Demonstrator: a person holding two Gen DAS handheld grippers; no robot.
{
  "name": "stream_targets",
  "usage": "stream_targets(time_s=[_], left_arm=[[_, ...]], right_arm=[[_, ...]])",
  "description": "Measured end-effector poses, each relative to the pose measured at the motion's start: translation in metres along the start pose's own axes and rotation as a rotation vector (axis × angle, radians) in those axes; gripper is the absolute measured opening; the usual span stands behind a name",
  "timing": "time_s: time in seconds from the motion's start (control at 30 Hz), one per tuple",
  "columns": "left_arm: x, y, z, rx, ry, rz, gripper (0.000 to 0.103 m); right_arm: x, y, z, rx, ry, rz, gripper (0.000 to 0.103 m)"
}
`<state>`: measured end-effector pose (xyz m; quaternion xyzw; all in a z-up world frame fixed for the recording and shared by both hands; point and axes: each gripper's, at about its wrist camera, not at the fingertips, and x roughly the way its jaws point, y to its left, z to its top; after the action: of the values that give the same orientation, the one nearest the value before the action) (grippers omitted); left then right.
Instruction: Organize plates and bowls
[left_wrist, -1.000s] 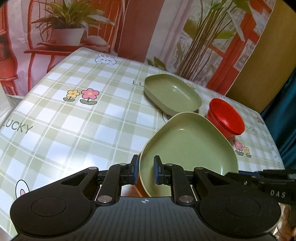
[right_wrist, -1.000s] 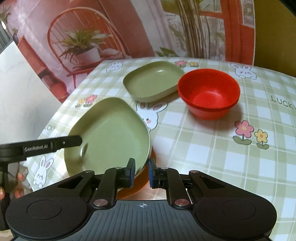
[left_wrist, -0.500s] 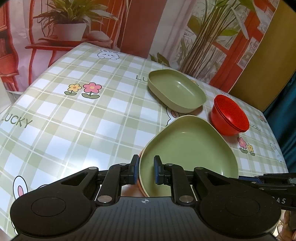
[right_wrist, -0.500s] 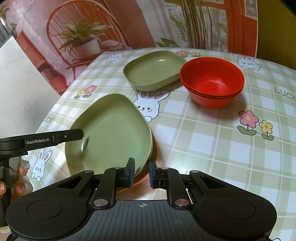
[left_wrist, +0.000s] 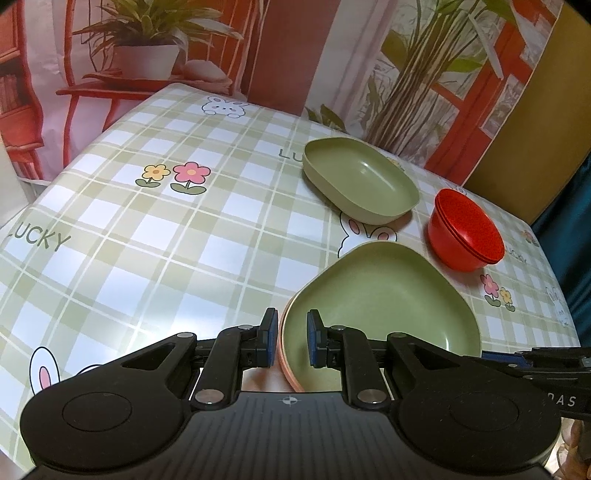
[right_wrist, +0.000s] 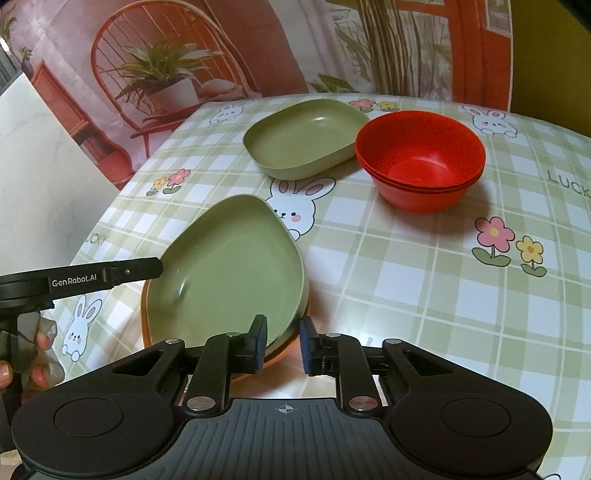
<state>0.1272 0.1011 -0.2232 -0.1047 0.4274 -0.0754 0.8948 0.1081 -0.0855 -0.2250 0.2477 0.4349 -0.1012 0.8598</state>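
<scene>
A green plate (left_wrist: 384, 299) (right_wrist: 229, 269) lies nested on an orange plate (right_wrist: 284, 349) whose rim (left_wrist: 286, 354) shows under it, on the checked tablecloth. My left gripper (left_wrist: 291, 341) has its jaws slightly apart astride the stack's near rim, the pads not pressing. My right gripper (right_wrist: 282, 345) likewise straddles the stack's rim with a small gap. A deeper green dish (left_wrist: 360, 181) (right_wrist: 304, 142) sits farther back. A stack of red bowls (left_wrist: 465, 229) (right_wrist: 421, 160) stands right of it.
The table (left_wrist: 147, 236) has a green checked cloth with rabbits and flowers. A printed backdrop hangs behind the far edge. The left edge drops off beside a white wall (right_wrist: 40, 173). The person's hand (right_wrist: 26, 365) holds the left gripper.
The plates have come down onto the table, green on orange. Both grippers' jaws have opened a little off the rims, and the cameras have drawn back slightly.
</scene>
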Motion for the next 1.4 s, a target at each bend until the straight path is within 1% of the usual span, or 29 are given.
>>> stream_targets(time_s=[0.17,0.23,0.37,0.5,0.73,1.1,1.27,1.4], left_arm=[[0.000,0.000,0.000,-0.007,-0.001,0.003,0.017],[0.000,0.000,0.000,-0.008,-0.002,0.003,0.017],[0.000,-0.001,0.001,-0.007,-0.002,0.000,0.017],[0.000,-0.001,0.001,-0.005,-0.001,-0.003,0.017],[0.002,0.000,0.001,-0.009,0.003,-0.001,0.017],[0.004,0.001,0.001,-0.010,0.007,0.005,0.017],[-0.003,0.001,0.008,-0.009,-0.021,-0.009,0.017],[-0.013,0.002,0.022,-0.010,-0.059,-0.026,0.018]], right_arm=[[-0.005,-0.010,0.006,0.031,-0.034,-0.017,0.021],[-0.007,-0.013,0.010,0.023,-0.055,-0.021,0.019],[-0.003,-0.014,0.016,0.016,-0.069,-0.013,0.009],[0.003,-0.014,0.016,0.025,-0.058,0.001,0.006],[0.007,-0.017,0.012,0.058,-0.042,0.020,0.005],[0.010,-0.020,0.012,0.076,-0.020,0.026,0.007],[0.001,-0.018,0.016,0.070,-0.058,0.040,0.014],[-0.014,-0.016,0.029,0.041,-0.113,0.035,0.014]])
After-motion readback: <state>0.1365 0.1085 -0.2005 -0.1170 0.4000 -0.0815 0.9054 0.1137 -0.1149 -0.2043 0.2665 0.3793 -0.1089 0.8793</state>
